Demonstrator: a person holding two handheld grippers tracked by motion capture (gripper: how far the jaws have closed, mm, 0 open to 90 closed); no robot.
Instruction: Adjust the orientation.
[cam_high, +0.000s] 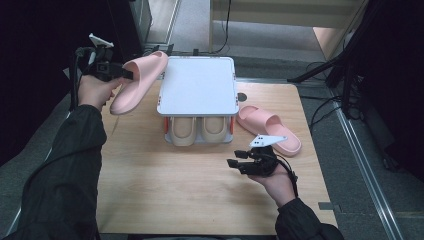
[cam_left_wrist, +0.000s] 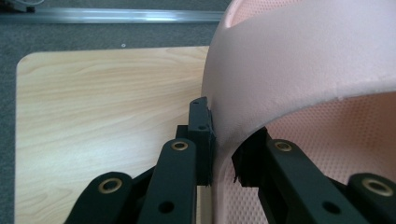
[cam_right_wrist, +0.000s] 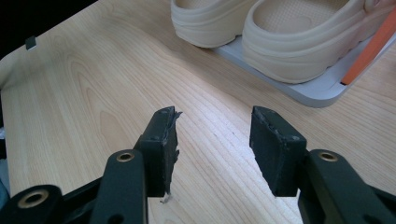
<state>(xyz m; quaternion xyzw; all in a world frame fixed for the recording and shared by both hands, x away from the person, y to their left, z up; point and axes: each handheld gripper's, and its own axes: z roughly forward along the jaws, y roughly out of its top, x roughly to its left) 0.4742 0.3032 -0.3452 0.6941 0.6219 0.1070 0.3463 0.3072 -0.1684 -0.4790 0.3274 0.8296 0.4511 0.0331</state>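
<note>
A pink slipper (cam_high: 136, 80) is held aloft left of the white two-tier shoe rack (cam_high: 198, 85), pinched by its strap in the left claw (cam_high: 125, 74); the right claw (cam_high: 235, 159) hovers spread over the counter (cam_high: 165, 185), its mate (cam_high: 270, 129) nearby.

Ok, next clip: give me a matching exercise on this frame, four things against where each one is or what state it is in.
Things:
1. left gripper
2. right gripper
3. beige clogs
4. second pink slipper

Places or states:
A. lying on the table, right of the rack
B. on the rack's lower shelf
C. open, over bare tabletop
D. shut on the strap of the raised pink slipper

Pairs: 1-D, 2-C, 3-B, 4-A
</note>
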